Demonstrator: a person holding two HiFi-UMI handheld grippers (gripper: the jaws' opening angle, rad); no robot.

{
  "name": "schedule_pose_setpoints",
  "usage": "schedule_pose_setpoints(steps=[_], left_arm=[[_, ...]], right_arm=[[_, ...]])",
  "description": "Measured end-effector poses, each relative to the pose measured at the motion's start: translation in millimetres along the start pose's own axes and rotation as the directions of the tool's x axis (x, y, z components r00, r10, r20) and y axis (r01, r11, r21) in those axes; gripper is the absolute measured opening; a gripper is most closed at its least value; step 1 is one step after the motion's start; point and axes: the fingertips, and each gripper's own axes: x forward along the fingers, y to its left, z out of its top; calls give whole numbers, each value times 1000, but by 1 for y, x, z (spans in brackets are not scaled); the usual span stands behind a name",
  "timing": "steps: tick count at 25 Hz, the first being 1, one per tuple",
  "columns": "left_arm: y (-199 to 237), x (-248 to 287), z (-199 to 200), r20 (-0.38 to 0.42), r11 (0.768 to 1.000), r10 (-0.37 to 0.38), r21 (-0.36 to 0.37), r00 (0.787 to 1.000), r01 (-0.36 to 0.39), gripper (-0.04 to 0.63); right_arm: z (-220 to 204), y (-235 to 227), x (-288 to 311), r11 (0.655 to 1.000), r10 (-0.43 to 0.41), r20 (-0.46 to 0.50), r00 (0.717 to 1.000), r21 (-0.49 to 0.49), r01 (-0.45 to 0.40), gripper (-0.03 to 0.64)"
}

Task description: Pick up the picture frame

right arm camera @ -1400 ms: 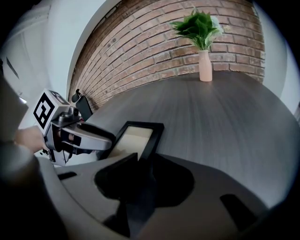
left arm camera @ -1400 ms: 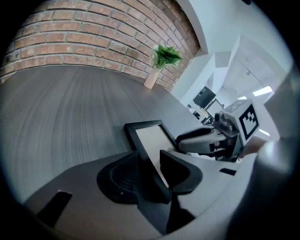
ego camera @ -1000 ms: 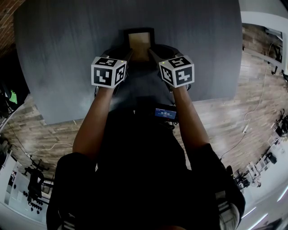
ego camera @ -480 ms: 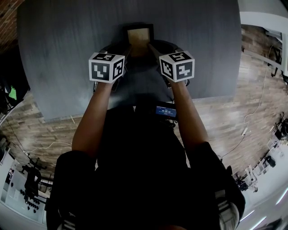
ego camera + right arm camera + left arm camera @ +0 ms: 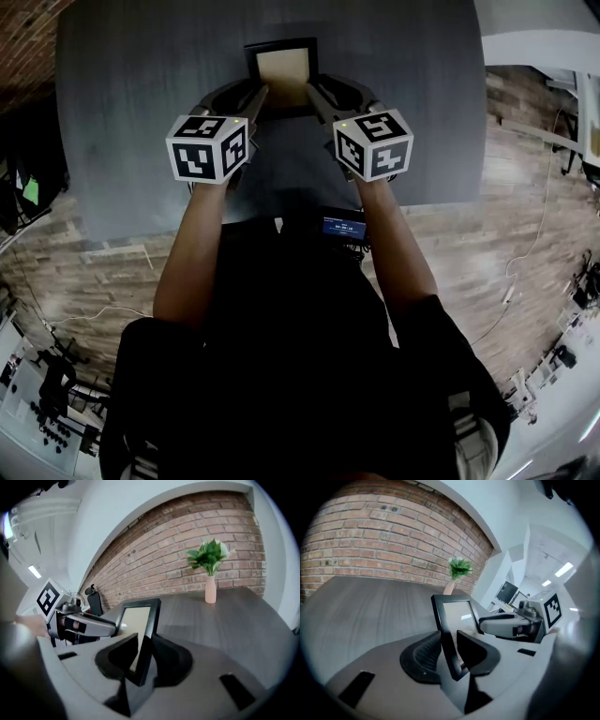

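A black picture frame point(image 5: 283, 73) with a tan inner panel is held over the dark grey table point(image 5: 131, 112). My left gripper point(image 5: 257, 97) is shut on the frame's left edge, and my right gripper point(image 5: 313, 96) is shut on its right edge. In the left gripper view the frame's point(image 5: 451, 620) black border runs between the jaws of the left gripper point(image 5: 451, 654). The right gripper view shows the frame point(image 5: 140, 625) clamped at its side edge by the right gripper point(image 5: 143, 660). Each gripper sees the other across the frame.
A small pink vase with a green plant point(image 5: 210, 571) stands on the table by the brick wall point(image 5: 370, 541). Beyond the table's near edge lies wooden floor point(image 5: 525, 206) with cables. A white desk point(image 5: 553, 47) is off to the right.
Both grippers and the frame have shifted slightly further from me across the table, and the frame shows more fully. The grip on both edges is unchanged.
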Motion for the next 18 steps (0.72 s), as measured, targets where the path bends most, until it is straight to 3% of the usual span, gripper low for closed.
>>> schedule_pose_setpoints(steps=[7,12,18], left_arm=[[-52,-66,59,172,995,7,97,985,-24,100],[-72,-129,92,291,987,-18,161,957,-30,100],[-100,-217,97,398,970,-66,241,915,-35,100]], right_arm=[[70,32,-74,994,4,200,980,-110,18,98],[107,76,-114,986,8,316,949,-160,45,98],[119,144,-165,976,12,411,912,-201,78,98]])
